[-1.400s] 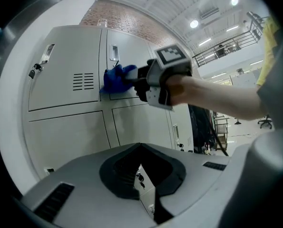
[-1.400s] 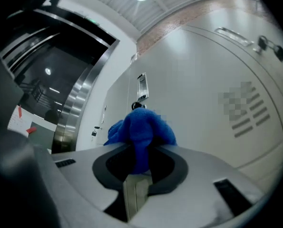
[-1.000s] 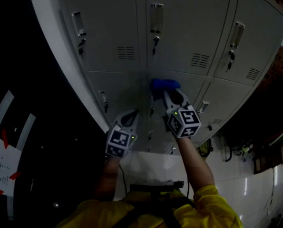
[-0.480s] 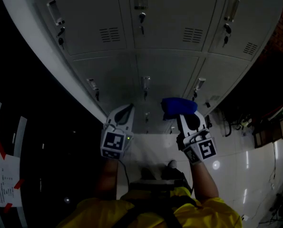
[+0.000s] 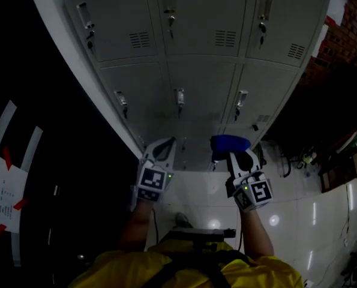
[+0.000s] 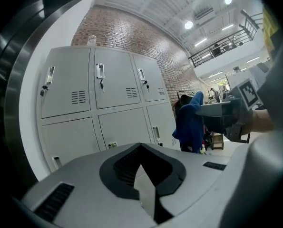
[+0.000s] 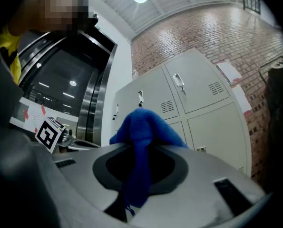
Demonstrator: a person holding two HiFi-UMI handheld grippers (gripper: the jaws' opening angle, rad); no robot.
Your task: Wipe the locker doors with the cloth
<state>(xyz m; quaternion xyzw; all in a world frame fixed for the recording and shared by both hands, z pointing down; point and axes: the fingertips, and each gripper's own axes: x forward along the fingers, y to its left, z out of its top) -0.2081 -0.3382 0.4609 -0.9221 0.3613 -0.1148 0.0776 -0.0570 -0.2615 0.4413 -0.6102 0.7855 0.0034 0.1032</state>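
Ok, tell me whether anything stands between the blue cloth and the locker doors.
Nothing visible does. The blue cloth, clamped in the right gripper, faces the locker doors with only open air between. The left gripper is off to its side, shut and empty, not in the path.

My left gripper [image 5: 164,144] and right gripper [image 5: 238,158] were pale grey shells, each bearing a black-and-white marker cube [image 5: 153,180] ahead of my yellow top [image 5: 262,275].
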